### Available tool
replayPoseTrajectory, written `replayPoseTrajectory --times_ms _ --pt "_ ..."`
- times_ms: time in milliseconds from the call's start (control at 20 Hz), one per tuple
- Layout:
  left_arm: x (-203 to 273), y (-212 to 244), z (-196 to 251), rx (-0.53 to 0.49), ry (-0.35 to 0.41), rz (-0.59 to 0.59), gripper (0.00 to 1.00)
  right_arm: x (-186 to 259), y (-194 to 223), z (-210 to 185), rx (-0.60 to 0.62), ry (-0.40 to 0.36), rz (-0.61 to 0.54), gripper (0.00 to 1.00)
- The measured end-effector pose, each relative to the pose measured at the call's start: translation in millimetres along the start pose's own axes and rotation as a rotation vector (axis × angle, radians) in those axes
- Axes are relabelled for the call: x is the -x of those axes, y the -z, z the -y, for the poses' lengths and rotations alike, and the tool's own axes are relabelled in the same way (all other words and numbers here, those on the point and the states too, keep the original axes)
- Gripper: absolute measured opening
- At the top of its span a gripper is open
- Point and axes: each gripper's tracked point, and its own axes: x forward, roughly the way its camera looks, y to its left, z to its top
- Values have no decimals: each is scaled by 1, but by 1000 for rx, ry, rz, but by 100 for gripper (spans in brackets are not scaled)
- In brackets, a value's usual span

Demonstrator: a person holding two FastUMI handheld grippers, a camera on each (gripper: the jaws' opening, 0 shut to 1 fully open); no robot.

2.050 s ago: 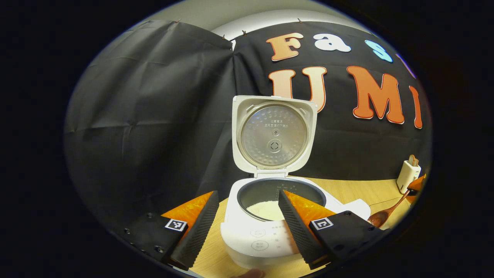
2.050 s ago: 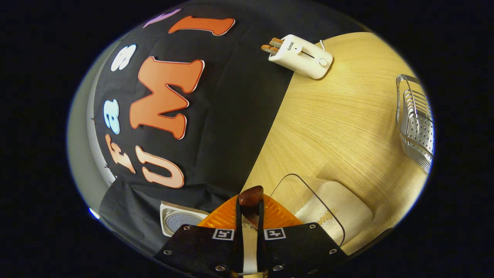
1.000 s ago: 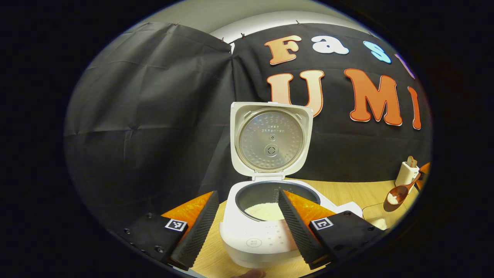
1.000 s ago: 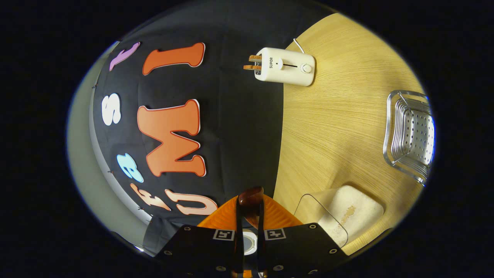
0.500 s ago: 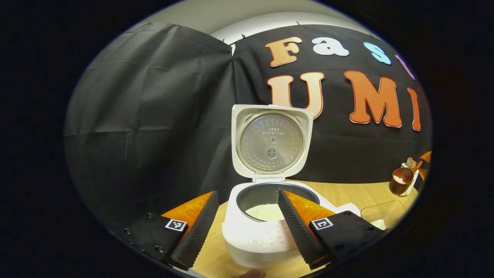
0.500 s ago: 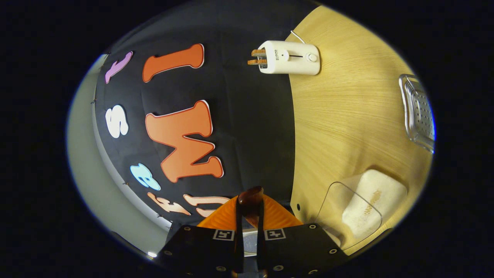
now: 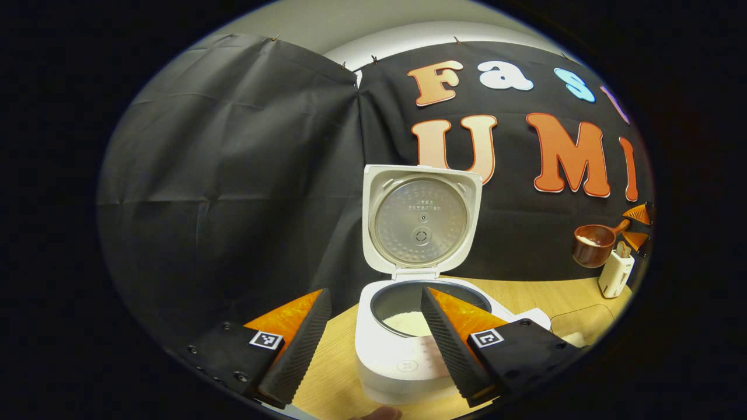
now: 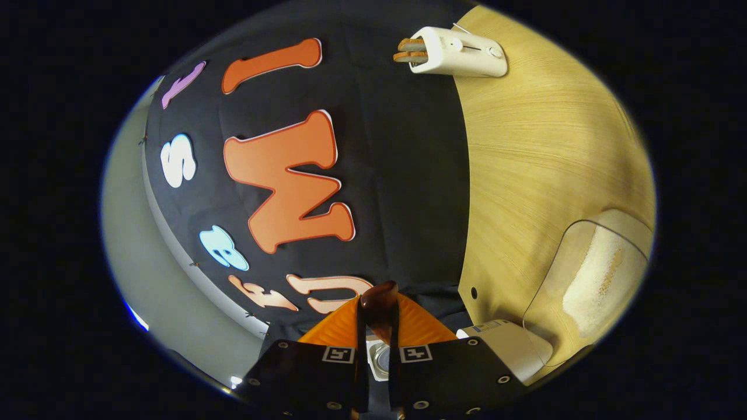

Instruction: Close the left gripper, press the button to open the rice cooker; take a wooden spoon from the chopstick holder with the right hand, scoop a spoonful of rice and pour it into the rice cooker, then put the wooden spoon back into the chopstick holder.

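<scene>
Rice-laden wooden spoon hangs right of rice cooker — well apart.

Left gripper view: low, level, close before cooker. Right gripper view: rolled sideways, high above table. Shared: toaster, table.

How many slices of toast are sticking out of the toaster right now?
2. Both stand side by side in the slots of the toaster at the back of the table, against the booth wall: one, the other.

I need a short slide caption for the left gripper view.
Open rice cooker with some rice inside; wooden spoon carrying rice approaches.
</scene>
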Motion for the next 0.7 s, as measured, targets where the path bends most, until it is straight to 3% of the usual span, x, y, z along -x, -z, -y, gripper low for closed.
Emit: replayPoseTrajectory --times_ms 700 --pt "-6 7 -54 41 -53 -1 99 -96 144 -14 106 10 -169 13"
